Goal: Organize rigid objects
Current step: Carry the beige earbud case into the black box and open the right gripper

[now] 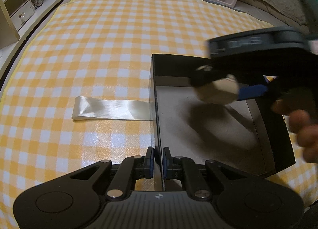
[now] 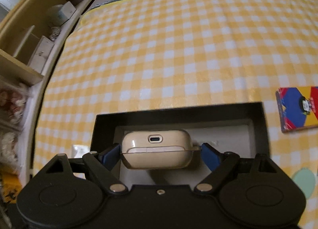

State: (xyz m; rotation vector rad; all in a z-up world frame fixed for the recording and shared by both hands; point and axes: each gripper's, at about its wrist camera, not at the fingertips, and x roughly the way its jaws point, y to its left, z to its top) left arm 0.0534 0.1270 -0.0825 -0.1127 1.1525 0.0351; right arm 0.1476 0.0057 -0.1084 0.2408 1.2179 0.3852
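Taking the open black rectangular cardboard box (image 1: 198, 129) as the landmark: to its left a strip of glossy white ribbon (image 1: 111, 111) lies flat on the yellow-and-white checked cloth (image 1: 99, 50), one end meeting the box's outer wall. The left gripper (image 1: 158, 161) pinches the box's near-left wall between its blue pads, steadying it. Over the box's pale floor, the right gripper (image 2: 160, 153) holds a cream rounded plastic earbud case (image 2: 157, 149) clamped by its ends, charging port facing away; the case looks raised off the floor, not yet set down. Right of the box, a colourful flat printed carton (image 2: 298, 109) waits on the cloth, along with a pale green round thing (image 2: 304, 183) nearer by. The box floor appears otherwise bare, so sorting seems barely begun.
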